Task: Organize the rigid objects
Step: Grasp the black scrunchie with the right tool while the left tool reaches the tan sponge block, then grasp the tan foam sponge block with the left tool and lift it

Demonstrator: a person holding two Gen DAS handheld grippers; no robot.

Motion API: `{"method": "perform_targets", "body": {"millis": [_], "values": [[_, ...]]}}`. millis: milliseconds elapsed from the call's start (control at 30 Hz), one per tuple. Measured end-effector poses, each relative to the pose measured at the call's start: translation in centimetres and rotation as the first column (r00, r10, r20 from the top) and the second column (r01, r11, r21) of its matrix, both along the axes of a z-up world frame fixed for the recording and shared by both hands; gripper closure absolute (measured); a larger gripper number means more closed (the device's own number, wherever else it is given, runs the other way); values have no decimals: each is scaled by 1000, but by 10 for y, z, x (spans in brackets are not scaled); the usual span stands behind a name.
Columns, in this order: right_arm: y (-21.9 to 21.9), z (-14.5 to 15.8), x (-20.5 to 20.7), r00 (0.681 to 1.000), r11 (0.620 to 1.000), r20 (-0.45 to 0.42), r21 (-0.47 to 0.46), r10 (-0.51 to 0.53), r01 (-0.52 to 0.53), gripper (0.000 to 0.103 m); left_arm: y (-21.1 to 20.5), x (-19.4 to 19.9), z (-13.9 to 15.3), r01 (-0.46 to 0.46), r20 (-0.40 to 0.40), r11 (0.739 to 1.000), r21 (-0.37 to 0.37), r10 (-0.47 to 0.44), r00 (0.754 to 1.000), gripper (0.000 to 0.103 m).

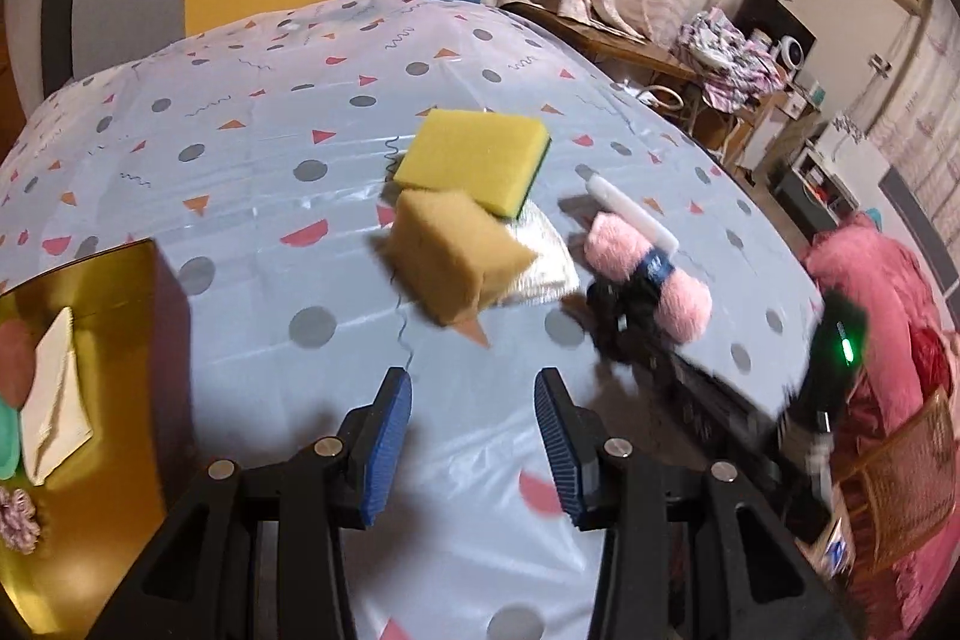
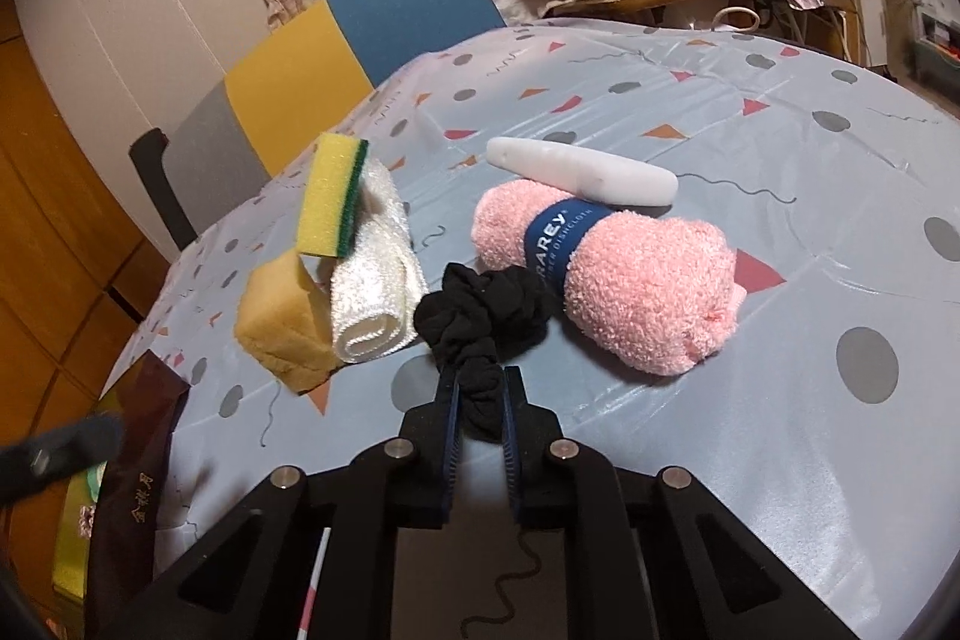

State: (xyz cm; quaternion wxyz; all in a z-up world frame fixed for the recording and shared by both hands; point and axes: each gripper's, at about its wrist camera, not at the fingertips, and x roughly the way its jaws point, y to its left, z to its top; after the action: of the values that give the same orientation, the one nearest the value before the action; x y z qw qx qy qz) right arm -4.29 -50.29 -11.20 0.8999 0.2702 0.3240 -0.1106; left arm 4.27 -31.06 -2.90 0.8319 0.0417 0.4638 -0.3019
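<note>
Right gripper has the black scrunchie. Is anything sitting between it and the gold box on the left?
Yes. The right gripper is shut on the black scrunchie. Toward the gold box, the rolled white cloth and tan sponge lie on the table, the yellow-green sponge propped on them. The open left gripper also hovers that way.

A black scrunchie (image 2: 480, 322) is pinched at its near end between the right gripper (image 2: 483, 400) pads. Just beyond it lies a pink rolled dishcloth (image 2: 624, 274) with a blue band, and a white smooth oblong piece (image 2: 579, 172) lies touching the roll's far side.
</note>
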Motion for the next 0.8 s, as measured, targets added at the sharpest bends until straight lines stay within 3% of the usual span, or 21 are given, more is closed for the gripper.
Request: {"method": "perform_targets", "body": {"millis": [433,700,800], "values": [[-9,-11,-3,1000,998,21,68,-6,5,92,-54,69,-31,-97,-29,994,51,98,995,30],[-10,-13,-2,1000,997,28,77,-7,5,92,-67,82,-49,-49,-40,998,33,50,998,31],[-9,-13,-2,1000,997,29,77,-8,6,92,-58,82,-52,-49,-57,999,1,49,997,42]]}}
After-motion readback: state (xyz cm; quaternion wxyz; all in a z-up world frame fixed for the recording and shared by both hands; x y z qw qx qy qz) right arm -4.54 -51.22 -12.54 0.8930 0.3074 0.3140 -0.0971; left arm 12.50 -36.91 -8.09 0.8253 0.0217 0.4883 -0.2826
